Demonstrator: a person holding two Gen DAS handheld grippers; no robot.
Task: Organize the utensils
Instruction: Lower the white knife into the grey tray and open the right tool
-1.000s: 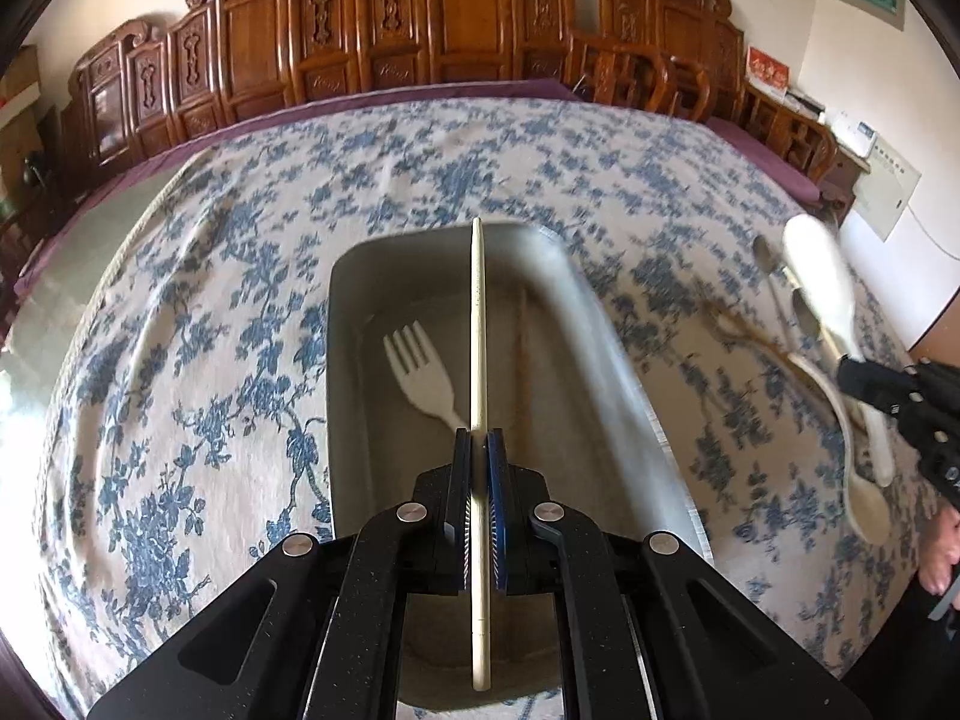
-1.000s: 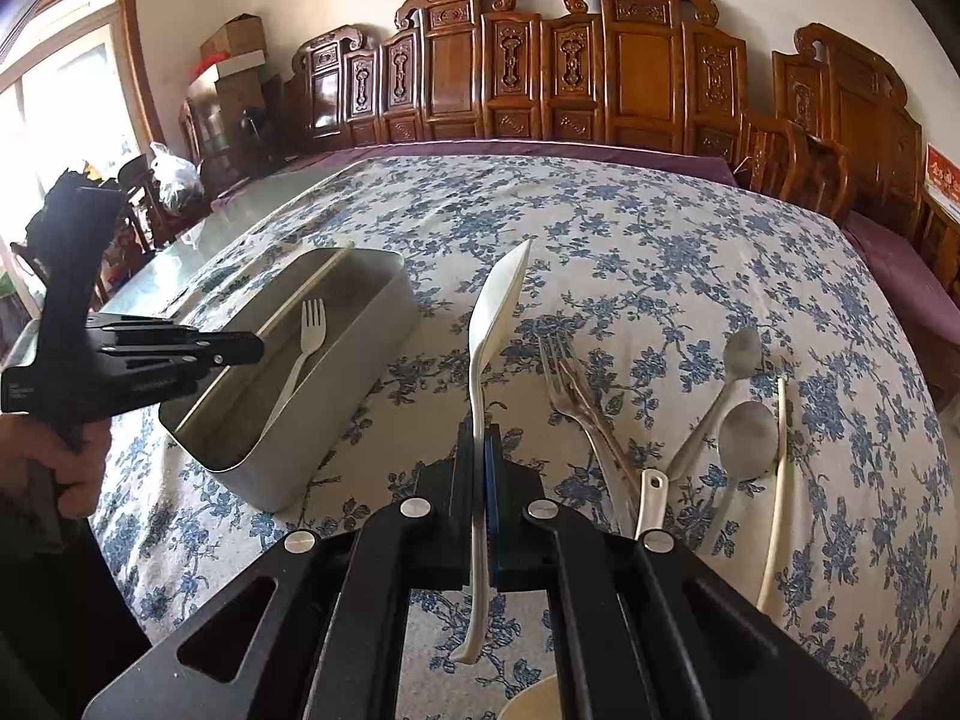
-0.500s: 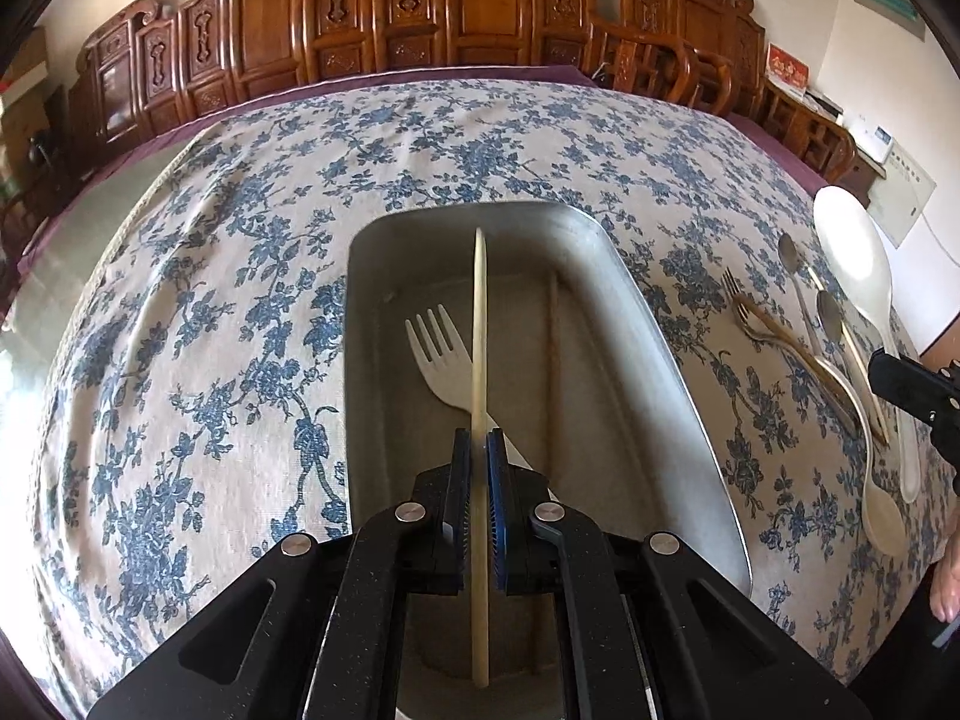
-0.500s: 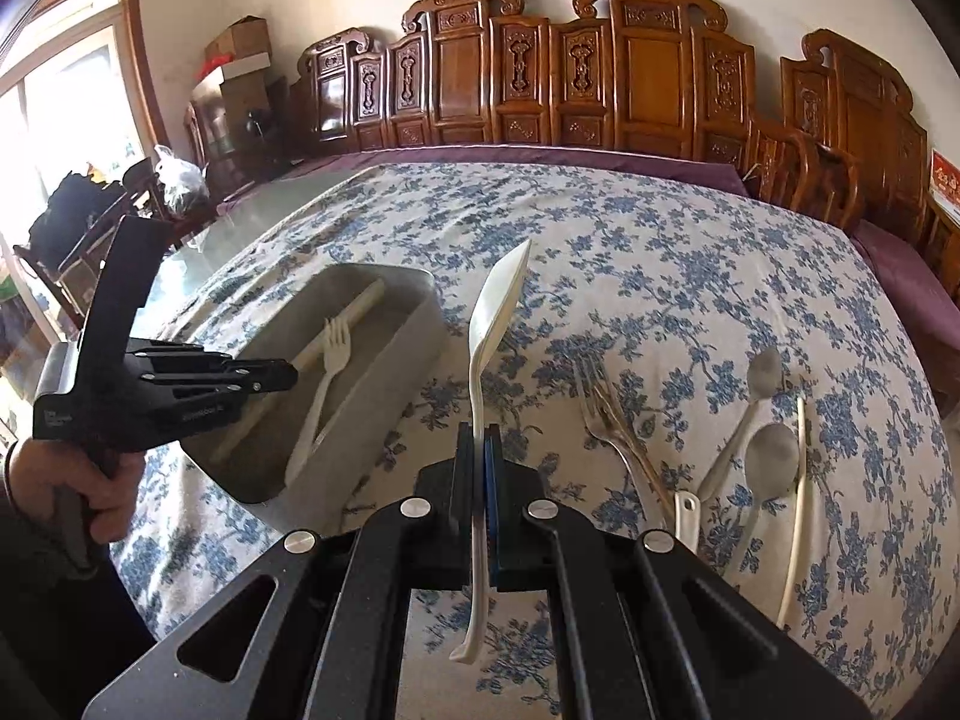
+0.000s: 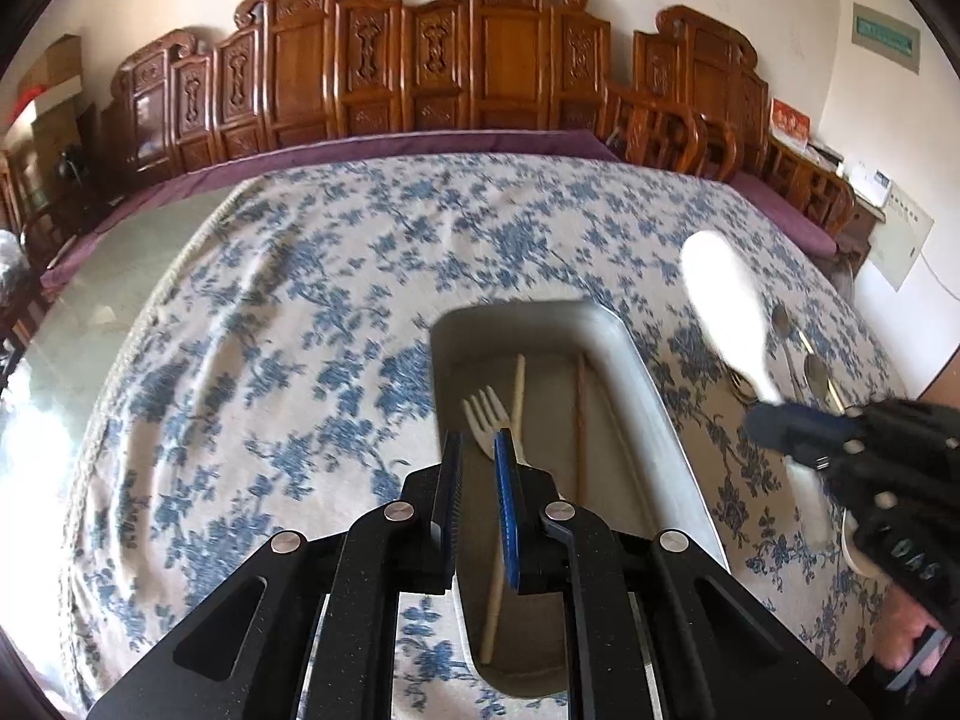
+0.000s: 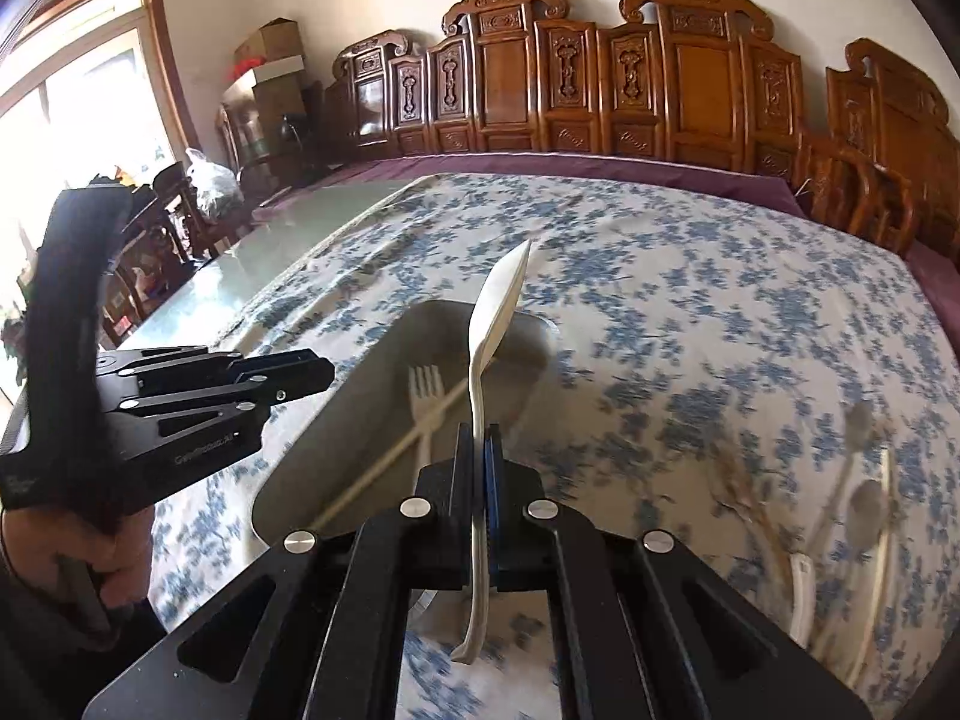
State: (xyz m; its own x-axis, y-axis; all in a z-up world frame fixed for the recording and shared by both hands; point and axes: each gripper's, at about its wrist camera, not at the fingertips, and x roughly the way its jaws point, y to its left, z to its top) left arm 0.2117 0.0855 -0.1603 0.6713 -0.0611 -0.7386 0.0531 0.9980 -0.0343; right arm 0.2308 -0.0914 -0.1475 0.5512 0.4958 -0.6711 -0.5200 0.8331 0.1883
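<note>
My left gripper (image 5: 477, 450) hangs over the metal tray (image 5: 654, 396), its jaws opening with nothing between them. In the tray lie a white fork (image 5: 489, 414), a pale chopstick (image 5: 517, 396) and a second, darker chopstick (image 5: 580, 420). My right gripper (image 6: 480, 444) is clamped on the handle of a white rice paddle (image 6: 498, 306), held on edge above the tray's far end. Blurred spoons (image 6: 864, 498) lie on the blue-flowered tablecloth (image 6: 690, 312) to the right.

Fork (image 5: 489, 417) and chopsticks (image 5: 516, 396) in tray (image 5: 645, 390)
</note>
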